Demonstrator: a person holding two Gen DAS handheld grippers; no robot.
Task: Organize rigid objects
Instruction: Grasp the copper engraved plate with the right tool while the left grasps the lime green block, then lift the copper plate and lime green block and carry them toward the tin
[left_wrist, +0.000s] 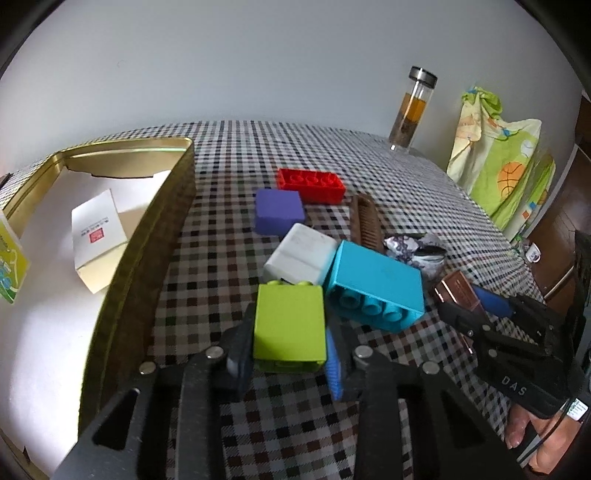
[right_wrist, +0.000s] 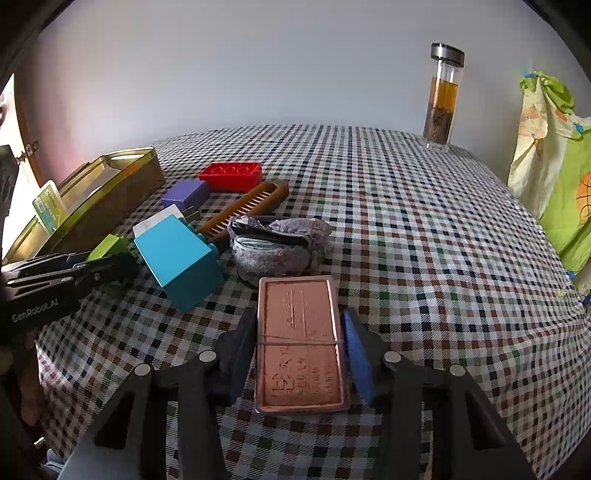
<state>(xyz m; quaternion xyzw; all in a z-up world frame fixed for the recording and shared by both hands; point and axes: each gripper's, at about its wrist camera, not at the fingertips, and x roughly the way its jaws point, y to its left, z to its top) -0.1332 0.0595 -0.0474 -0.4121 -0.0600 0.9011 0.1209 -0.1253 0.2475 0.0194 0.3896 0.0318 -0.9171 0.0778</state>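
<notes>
Between the pads of my left tool (left_wrist: 290, 354) sat the lime-green block (left_wrist: 289, 326), studs pointing away; the jaws were drawn in against its two sides and gripped it at the near edge of the checked desk (left_wrist: 369, 162).

Beside it, to the right: one turquoise block (left_wrist: 375, 284), tipped on its side with its hollow tubes facing me, touching the green block and a white block (left_wrist: 299, 256) behind.

Farther off: one purple block (left_wrist: 279, 210) and one red block (left_wrist: 310, 184), open side up, close together.

Right of those: one brown comb (left_wrist: 365, 223), then a crumpled patterned pouch (right_wrist: 277, 243).

At the left edge of the desk: one gold tin (left_wrist: 147, 229), open, holding a white folded card (left_wrist: 98, 236).

In my right tool (right_wrist: 301, 354): one copper-coloured flat case (right_wrist: 301, 347) with a rubber band across it, lying on the desk between the two pads. The jaws stood about half open; the left pad looked against the case, but I could not tell whether the blue right pad touched it.

At the far right corner: one glass bottle (right_wrist: 441, 99) with amber liquid, upright.
</notes>
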